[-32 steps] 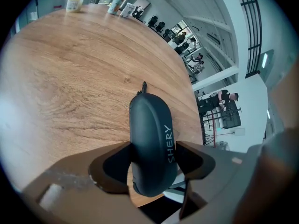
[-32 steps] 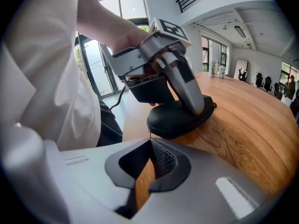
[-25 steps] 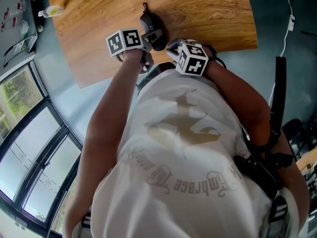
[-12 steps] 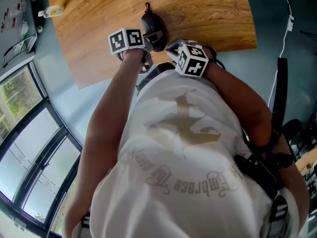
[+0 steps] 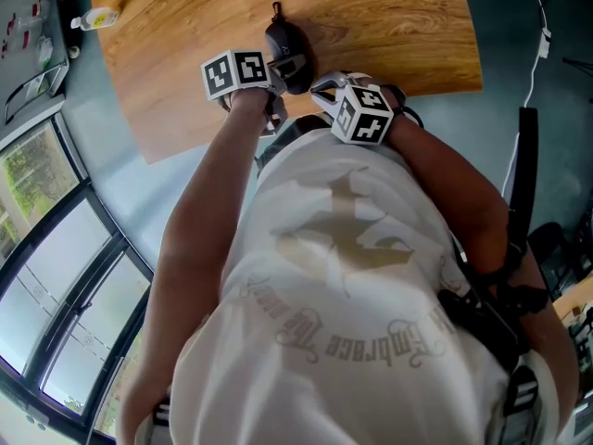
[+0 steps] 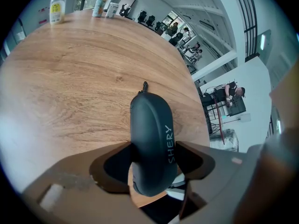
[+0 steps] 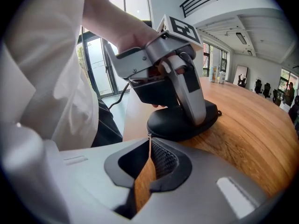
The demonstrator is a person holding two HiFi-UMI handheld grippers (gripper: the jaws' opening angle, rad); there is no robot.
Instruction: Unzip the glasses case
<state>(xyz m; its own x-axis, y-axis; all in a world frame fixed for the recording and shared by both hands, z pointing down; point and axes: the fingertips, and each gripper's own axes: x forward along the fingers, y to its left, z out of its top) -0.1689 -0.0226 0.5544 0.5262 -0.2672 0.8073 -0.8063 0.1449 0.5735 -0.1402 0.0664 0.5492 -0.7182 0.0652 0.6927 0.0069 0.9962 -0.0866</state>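
A black oval glasses case (image 6: 152, 139) with white lettering lies near the front edge of the wooden table (image 6: 70, 78). My left gripper (image 6: 154, 146) is shut on it, one jaw pressing on each long side. In the right gripper view the case (image 7: 175, 122) sits under the left gripper's grey finger (image 7: 191, 92). My right gripper (image 7: 149, 141) is at the case's near end, its tips closed together on a thin zipper pull (image 7: 149, 136). In the head view both marker cubes hover over the case (image 5: 285, 49), with the left gripper (image 5: 281, 68) beside the right gripper (image 5: 321, 86).
A small loop (image 6: 145, 84) sticks out of the case's far end. A yellow-labelled bottle (image 6: 56, 6) and cans (image 6: 100, 3) stand at the far table edge. The table's front edge runs just under the grippers, with the person's body behind it. Windows line the left.
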